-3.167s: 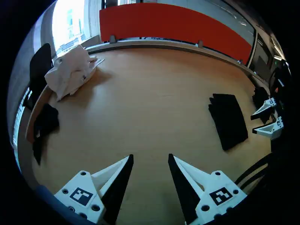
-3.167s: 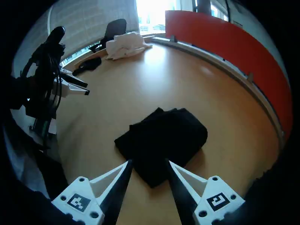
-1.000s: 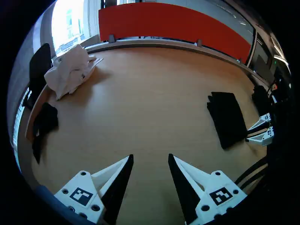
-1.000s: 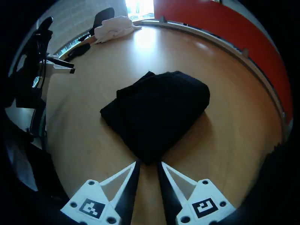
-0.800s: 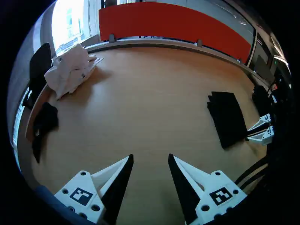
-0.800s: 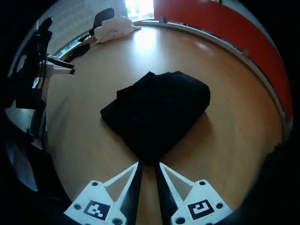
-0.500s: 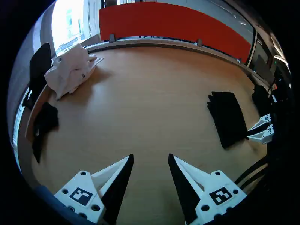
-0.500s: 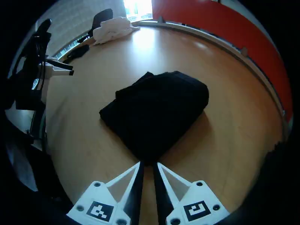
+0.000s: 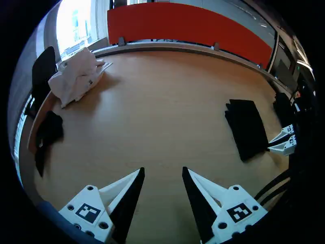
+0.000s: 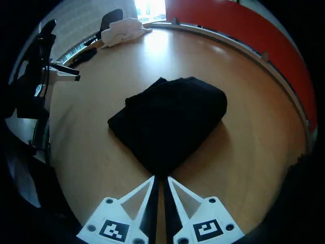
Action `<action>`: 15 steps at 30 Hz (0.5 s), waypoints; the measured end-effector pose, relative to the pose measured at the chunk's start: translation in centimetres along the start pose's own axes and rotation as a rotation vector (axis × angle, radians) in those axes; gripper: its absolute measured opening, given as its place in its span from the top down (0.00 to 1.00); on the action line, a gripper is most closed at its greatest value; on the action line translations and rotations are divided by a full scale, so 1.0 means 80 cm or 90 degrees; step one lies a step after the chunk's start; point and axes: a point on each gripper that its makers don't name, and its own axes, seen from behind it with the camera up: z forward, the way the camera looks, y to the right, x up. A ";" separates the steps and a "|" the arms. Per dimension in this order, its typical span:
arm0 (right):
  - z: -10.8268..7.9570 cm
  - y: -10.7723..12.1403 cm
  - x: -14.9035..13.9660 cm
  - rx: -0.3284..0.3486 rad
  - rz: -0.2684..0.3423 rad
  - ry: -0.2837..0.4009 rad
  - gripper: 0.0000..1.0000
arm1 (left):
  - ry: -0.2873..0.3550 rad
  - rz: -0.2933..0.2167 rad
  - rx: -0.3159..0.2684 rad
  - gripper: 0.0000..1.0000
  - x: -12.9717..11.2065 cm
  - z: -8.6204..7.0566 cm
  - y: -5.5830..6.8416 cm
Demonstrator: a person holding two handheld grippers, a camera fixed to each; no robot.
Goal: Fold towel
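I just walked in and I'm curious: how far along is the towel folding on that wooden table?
The black cloth towel already lies as a compact folded bundle on the wooden table. In hand: the right gripper has fingers nearly together at the towel's near corner; whether they grip it is unclear. The left gripper hangs open over bare wood. Left, probably: one more fold or a tidy-up.

No legible text; square coded markers [image 9: 87, 212] on left hand-held gripper [image 9: 162, 169], right hand-held gripper [image 10: 160, 177].

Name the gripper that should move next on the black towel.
Right. The right gripper sits nearly shut at the near corner of the black towel; the left gripper hangs open over the table, well away.
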 end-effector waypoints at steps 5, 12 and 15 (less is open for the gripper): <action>0.000 -0.004 0.004 0.010 0.007 0.010 0.96 | 0.000 0.001 0.000 0.33 0.000 -0.001 0.000; -0.004 -0.004 0.007 0.009 0.003 0.019 0.96 | 0.000 0.003 -0.001 0.33 0.000 -0.001 0.000; -0.007 -0.004 0.012 0.008 0.000 0.024 0.96 | 0.001 0.004 -0.002 0.33 0.000 -0.001 0.000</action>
